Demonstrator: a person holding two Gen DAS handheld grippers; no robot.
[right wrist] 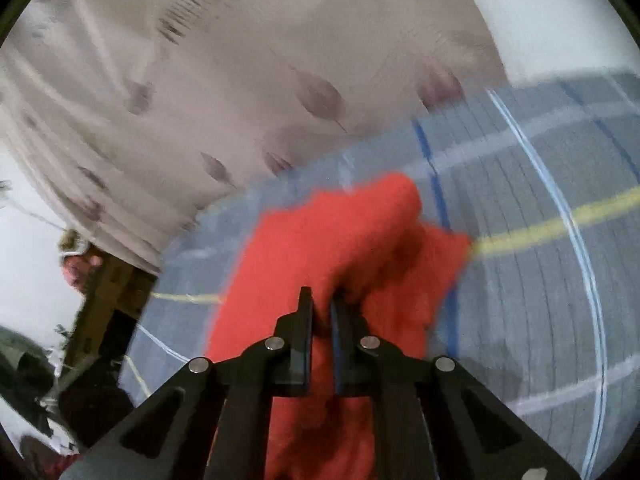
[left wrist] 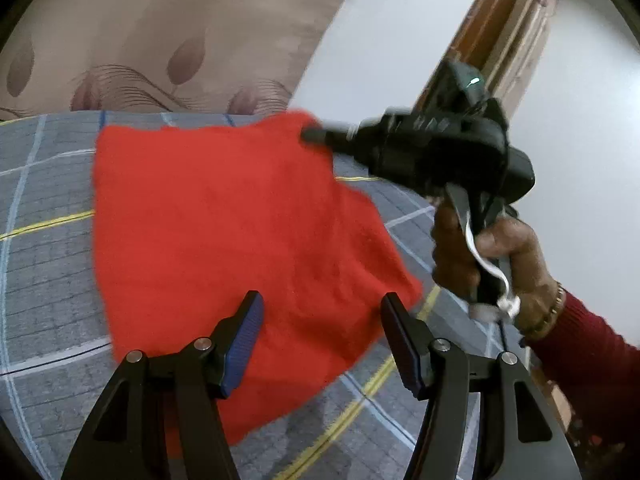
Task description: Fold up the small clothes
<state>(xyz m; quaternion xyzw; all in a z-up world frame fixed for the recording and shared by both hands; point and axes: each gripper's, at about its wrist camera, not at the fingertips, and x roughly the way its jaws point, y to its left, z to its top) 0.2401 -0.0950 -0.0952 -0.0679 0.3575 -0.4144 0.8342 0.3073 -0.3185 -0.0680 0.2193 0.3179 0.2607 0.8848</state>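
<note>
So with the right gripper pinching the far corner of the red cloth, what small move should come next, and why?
Probably carry that corner toward the near edge, by the left gripper. The right gripper is shut on the red cloth, which lies mostly flat on the checked bedsheet, while the left gripper hangs open above the near edge.

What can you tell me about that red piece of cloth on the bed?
The red cloth is a small, plain, fuzzy-looking piece, like knit or fleece, with no print showing. It lies spread over a grey checked bedsheet, roughly four-sided, its far corner lifted. The right gripper is shut on that corner, and the fabric bunches and darkens around its tips. The left gripper hangs open above the near edge; whether it touches the cloth is unclear. Motion blur softens the cloth's outline.
</note>
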